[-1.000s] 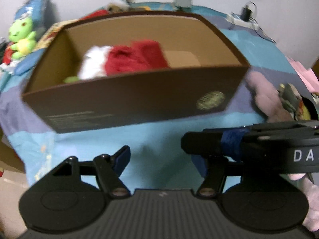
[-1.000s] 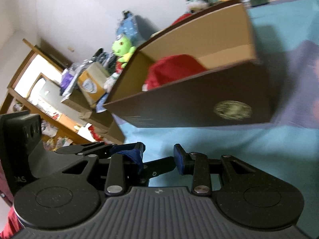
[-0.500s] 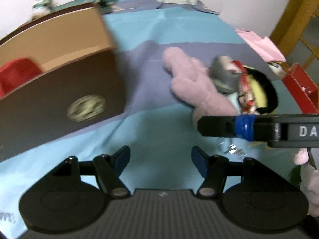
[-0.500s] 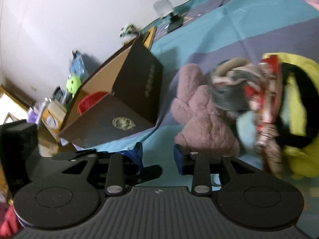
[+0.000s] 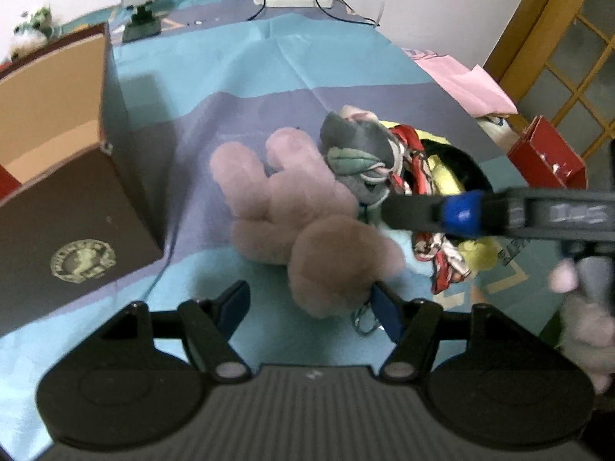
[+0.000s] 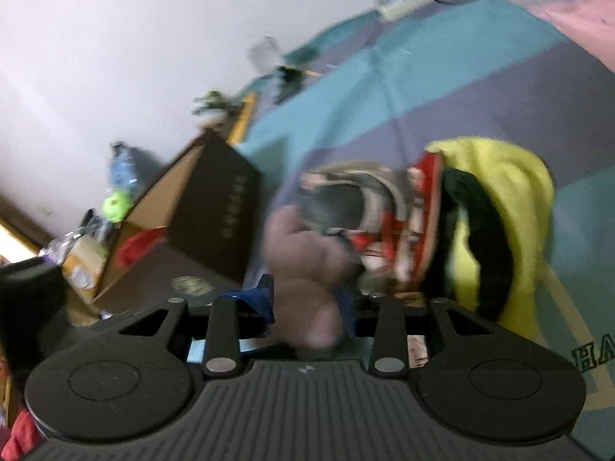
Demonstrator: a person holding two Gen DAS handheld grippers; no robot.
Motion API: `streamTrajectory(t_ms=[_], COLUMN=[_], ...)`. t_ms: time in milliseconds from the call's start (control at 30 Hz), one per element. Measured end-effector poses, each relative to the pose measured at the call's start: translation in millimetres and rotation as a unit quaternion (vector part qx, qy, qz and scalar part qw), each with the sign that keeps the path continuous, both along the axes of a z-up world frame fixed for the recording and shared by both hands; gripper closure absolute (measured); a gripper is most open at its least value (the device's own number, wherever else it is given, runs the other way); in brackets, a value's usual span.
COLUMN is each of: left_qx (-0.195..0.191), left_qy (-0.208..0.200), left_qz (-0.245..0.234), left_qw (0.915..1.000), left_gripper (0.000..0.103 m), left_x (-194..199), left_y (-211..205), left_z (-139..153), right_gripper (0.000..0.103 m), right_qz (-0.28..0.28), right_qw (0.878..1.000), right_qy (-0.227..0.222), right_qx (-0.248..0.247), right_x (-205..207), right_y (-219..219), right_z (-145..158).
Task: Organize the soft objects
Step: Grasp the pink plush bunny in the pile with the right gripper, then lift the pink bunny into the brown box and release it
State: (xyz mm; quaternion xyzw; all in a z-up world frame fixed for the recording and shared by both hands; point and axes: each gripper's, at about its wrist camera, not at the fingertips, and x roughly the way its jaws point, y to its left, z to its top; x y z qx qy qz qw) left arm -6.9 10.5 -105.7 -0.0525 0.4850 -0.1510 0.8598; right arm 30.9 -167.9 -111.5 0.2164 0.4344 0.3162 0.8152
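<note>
One fuzzy mauve plush toy lies mid-frame beside a brown cardboard box at left. The left gripper gapes, empty. The right gripper has just widened around the plush, seemingly without pressing.

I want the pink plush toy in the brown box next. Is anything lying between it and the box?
Nothing visible: only bare bedspread lies between the pink plush toy and the brown box.
</note>
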Motion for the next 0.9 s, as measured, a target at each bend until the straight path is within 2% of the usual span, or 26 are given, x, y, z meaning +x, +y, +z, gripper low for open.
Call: streamTrajectory(t_ms=[67, 167, 267, 467, 600, 733, 900], left_qx=[-0.007, -0.013, 0.005, 0.031, 0.028, 0.044, 0.062], left_qy=[0.003, 0.017, 0.022, -0.007, -0.008, -0.019, -0.061], left_qz=[-0.003, 0.002, 0.014, 0.001, -0.006, -0.028, -0.048], left_qw=[1.0, 0.9998, 0.9996, 0.9995, 0.9996, 0.9985, 0.995], left_gripper=[0.032, 0.032, 0.032, 0.034, 0.034, 0.034, 0.034], left_x=[5.5, 14.0, 19.6, 17.7, 11.3, -3.2, -20.7], left_y=[-3.0, -5.3, -9.8, -16.8, -6.6, -0.2, 8.9], left_z=[-3.4, -12.4, -22.6, -19.2, -17.4, -12.6, 3.6], right_gripper=[0.08, 0.077, 0.076, 0.074, 0.074, 0.074, 0.074], right_qz=[-0.015, 0.001, 0.014, 0.035, 0.056, 0.073, 0.096], right_qw=[1.0, 0.998, 0.994, 0.991, 0.994, 0.994, 0.995], right_qy=[0.017, 0.066, 0.096, 0.112, 0.087, 0.073, 0.026], right_qx=[-0.008, 0.008, 0.042, 0.063, 0.045, 0.035, 0.011], right_x=[8.2, 21.2, 32.9, 32.7, 23.9, 17.7, 1.7], right_y=[-1.1, 4.4, 9.2, 19.1, 28.2, 39.2, 52.7], right_z=[-11.8, -32.7, -44.0, -48.9, -39.4, -34.9, -17.2])
